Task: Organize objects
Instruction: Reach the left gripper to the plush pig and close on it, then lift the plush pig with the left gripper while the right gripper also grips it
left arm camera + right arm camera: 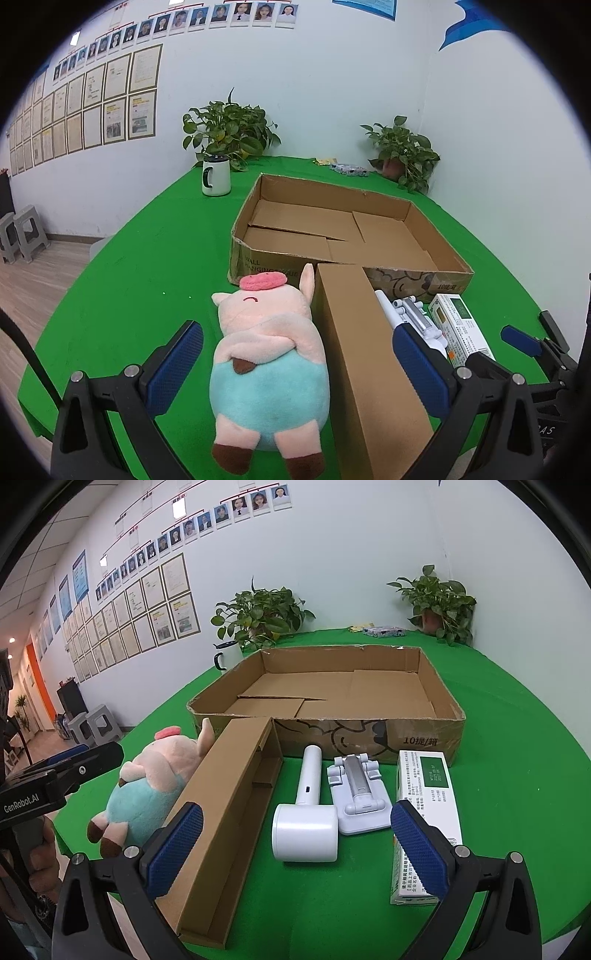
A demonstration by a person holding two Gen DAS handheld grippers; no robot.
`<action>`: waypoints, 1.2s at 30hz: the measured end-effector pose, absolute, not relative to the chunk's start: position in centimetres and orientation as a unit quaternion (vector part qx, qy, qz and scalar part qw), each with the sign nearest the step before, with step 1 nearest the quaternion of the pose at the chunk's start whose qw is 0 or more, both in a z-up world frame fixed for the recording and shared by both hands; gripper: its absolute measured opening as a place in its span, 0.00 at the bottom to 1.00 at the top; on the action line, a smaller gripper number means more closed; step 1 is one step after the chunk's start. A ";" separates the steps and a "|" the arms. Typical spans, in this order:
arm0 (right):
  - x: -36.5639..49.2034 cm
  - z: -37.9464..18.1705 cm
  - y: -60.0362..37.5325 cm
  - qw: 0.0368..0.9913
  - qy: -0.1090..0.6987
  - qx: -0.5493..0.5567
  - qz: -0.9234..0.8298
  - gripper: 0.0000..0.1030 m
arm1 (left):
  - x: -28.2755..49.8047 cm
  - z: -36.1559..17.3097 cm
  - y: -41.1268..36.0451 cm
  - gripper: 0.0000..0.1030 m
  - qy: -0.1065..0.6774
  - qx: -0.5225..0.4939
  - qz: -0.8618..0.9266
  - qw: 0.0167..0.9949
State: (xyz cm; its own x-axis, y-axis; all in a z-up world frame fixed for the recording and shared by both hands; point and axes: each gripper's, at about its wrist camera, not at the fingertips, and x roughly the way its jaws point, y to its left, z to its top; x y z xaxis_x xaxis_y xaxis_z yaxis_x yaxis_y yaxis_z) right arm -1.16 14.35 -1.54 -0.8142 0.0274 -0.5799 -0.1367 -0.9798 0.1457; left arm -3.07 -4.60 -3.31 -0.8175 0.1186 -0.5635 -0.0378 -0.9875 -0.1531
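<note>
Left wrist view: the left gripper (295, 369) hangs with jaws wide and empty over the pig (267, 354), which lies belly up on the green table (129, 277), probably poised to pick it. Right of the pig lies a long open carton (225, 812), then a white handheld device (306, 812), a white stand (358, 797) and a medicine box (424, 812), lined up near the empty tray box (332, 686) beyond, likely their destination. The right gripper (295, 849), equally wide and empty, faces the device.

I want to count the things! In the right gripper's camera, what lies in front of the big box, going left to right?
Plush pig → long cardboard box → white handheld device → white folding stand → medicine box.
</note>
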 end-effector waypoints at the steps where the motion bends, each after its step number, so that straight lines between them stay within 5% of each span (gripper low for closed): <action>1: -1.2 -1.4 14.3 0.035 0.096 -0.292 0.951 0.99 | -3.1 -3.2 -4.8 0.99 -0.071 -0.299 0.951 0.043; 13: -0.7 1.2 10.5 -0.206 0.106 -0.242 0.942 1.00 | -5.6 -7.5 -8.8 0.99 -0.149 -0.375 0.911 0.083; 15: -1.4 1.0 9.8 -0.225 0.103 -0.249 0.936 1.00 | -6.3 -9.0 -8.6 0.89 -0.159 -0.396 0.898 0.112; 26: -6.1 0.8 8.7 -0.196 0.109 -0.288 0.931 0.99 | -5.4 -9.7 -8.0 0.67 -0.123 -0.400 0.902 0.107; 36: -12.5 -0.6 3.6 -0.239 0.135 -0.387 0.880 0.99 | -0.2 -9.2 -11.7 0.64 -0.111 -0.386 0.914 0.064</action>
State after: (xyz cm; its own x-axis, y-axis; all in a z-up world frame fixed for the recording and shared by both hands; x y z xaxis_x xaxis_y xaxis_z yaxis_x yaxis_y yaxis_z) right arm -12.47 3.65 -0.61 -0.5857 -0.5258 -0.6168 0.3170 -0.8490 0.4227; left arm -0.17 -11.67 -9.25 -0.6935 0.2017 -0.6916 -0.0306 -0.9674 -0.2515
